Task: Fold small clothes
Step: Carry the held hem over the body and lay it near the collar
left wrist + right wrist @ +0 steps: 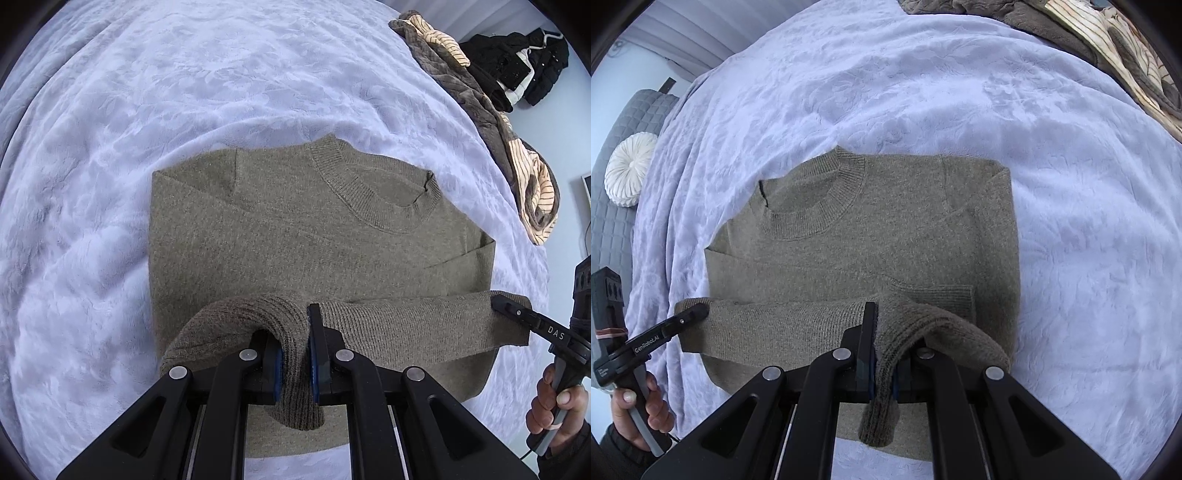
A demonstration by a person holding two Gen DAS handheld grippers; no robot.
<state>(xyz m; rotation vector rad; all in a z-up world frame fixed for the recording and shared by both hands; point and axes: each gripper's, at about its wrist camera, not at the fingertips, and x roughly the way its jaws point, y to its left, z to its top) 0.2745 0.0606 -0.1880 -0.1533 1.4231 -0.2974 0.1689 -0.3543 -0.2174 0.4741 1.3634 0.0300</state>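
The sweater (295, 229) lies flat on the bed (184, 92), collar away from the cameras, sleeves already turned in across the body; its bottom hem is raised off the body in a long roll held between the two grippers. The left gripper (295, 354) is closed on a bunch of ribbed hem at the left end of that roll, the knit squeezed between its blue pads and hanging below them; the right gripper (884, 363) is closed likewise on the hem at the right end.

The knit looks soft, thick and light; it will likely sag between the two holds and drape rather than crease sharply; it seems not slippery, since the ribbing bites well into the pads. The hem is a sensible place to hold, at two points well apart so the edge stays level as it is carried toward the collar; a pinch on one layer only would likely let the fold skew.

No box or basket shows; a heap of brown and striped clothes (498, 122) lies at the far edge of the bed, with dark clothing (517, 70) beyond it.
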